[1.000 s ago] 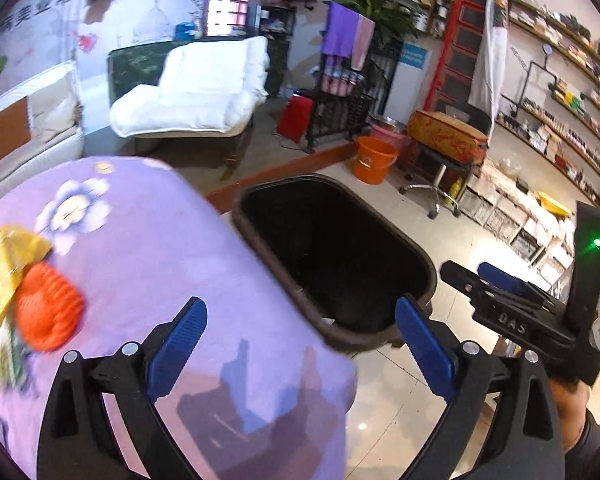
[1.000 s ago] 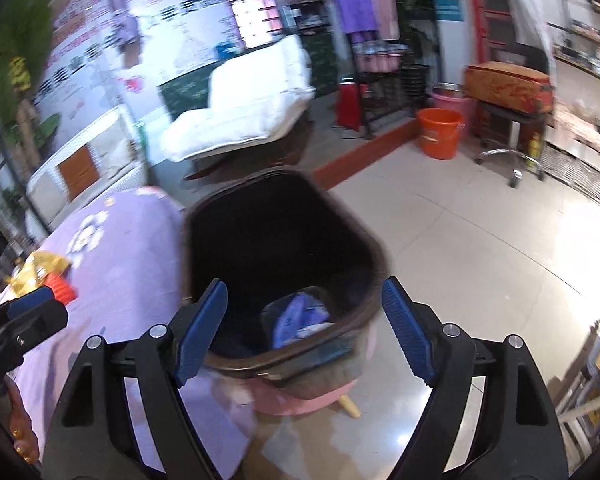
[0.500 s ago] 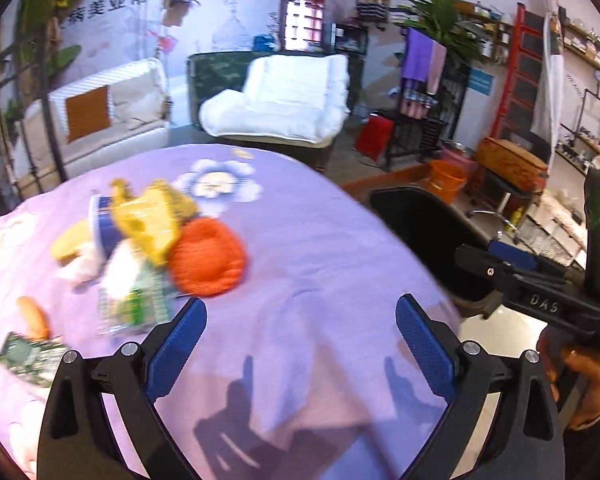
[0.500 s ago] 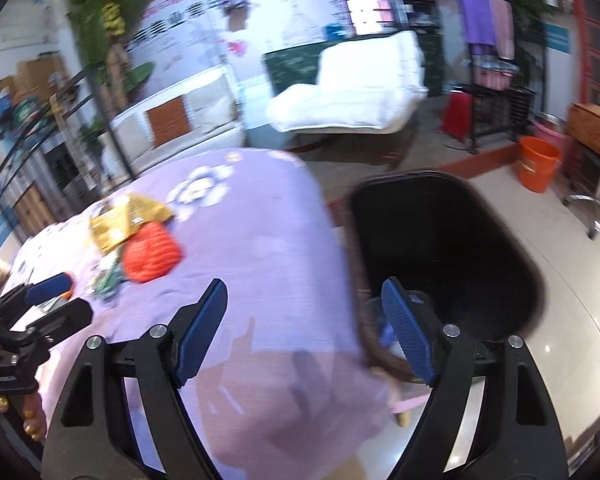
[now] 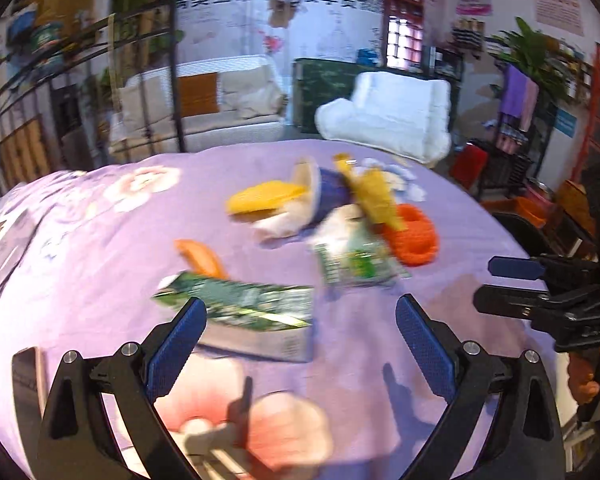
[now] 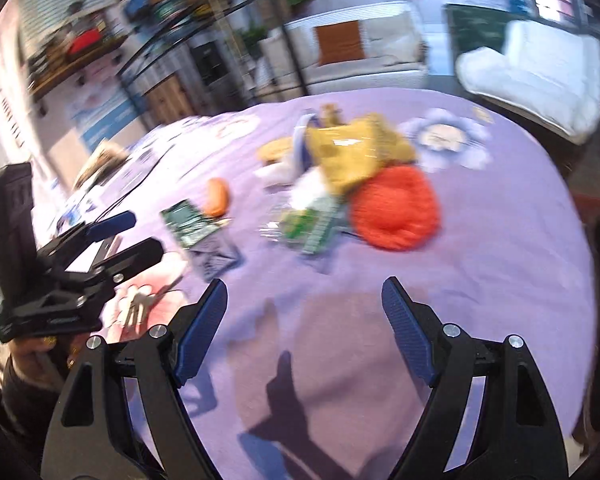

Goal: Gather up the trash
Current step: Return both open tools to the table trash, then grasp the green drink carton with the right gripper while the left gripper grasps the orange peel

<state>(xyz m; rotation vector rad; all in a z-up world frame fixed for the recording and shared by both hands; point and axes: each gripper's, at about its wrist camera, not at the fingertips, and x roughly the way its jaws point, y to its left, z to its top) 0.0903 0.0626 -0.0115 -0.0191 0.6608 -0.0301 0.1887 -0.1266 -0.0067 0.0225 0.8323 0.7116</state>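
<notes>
Left wrist view: wide-open, empty left tool [image 5: 300, 334] hangs over the flat green printed carton [image 5: 240, 300] just ahead; it looks light and crushable, best pinched across its long edges.

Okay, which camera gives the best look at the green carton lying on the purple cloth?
The left wrist view: the green carton lies close ahead of the open left gripper, its whole length visible, though blurred. The right wrist view shows it smaller, off to the left, foreshortened and partly in shadow.
</notes>
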